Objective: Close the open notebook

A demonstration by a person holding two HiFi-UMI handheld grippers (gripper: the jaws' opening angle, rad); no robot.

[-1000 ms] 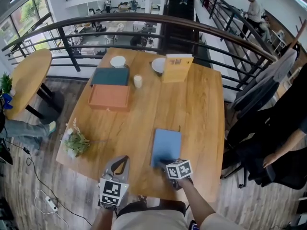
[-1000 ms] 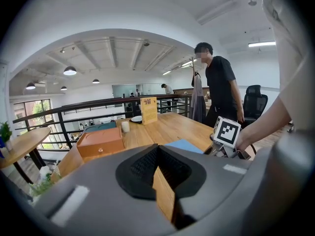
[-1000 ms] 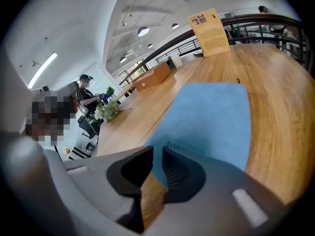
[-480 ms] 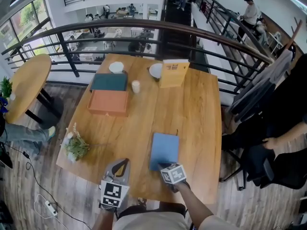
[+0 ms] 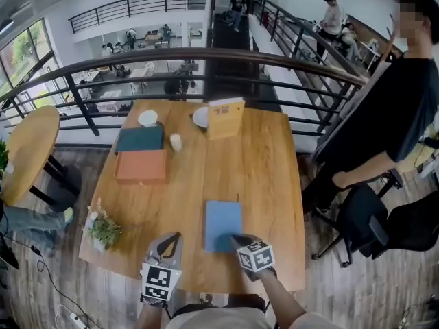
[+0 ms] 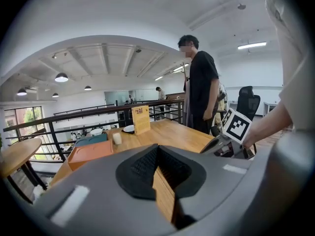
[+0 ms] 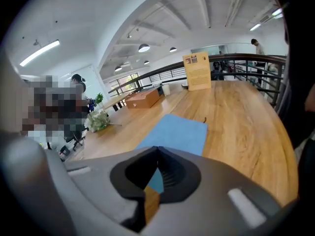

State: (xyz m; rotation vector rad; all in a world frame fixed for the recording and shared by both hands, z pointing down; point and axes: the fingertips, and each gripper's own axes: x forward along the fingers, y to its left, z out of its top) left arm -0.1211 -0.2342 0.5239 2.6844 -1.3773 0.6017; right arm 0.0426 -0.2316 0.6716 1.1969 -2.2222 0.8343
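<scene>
The jaws of the right gripper (image 7: 157,149) are pressed together with nothing between them, their tip at the near edge of the flat light-blue notebook (image 5: 223,225). The notebook lies closed on the near right part of the square wooden table (image 5: 271,163). Left of the notebook, the left gripper (image 6: 156,147) has its jaws together and empty too, and at the far left sits a flat orange box (image 5: 140,166).

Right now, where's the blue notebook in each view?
Head view: blue notebook lies low centre on the table, just ahead of the right gripper.
Left gripper view: not in it.
Right gripper view: blue notebook at centre, just beyond the shut jaws.
Shared landmark: the upright yellow card at the table's far edge.
</scene>
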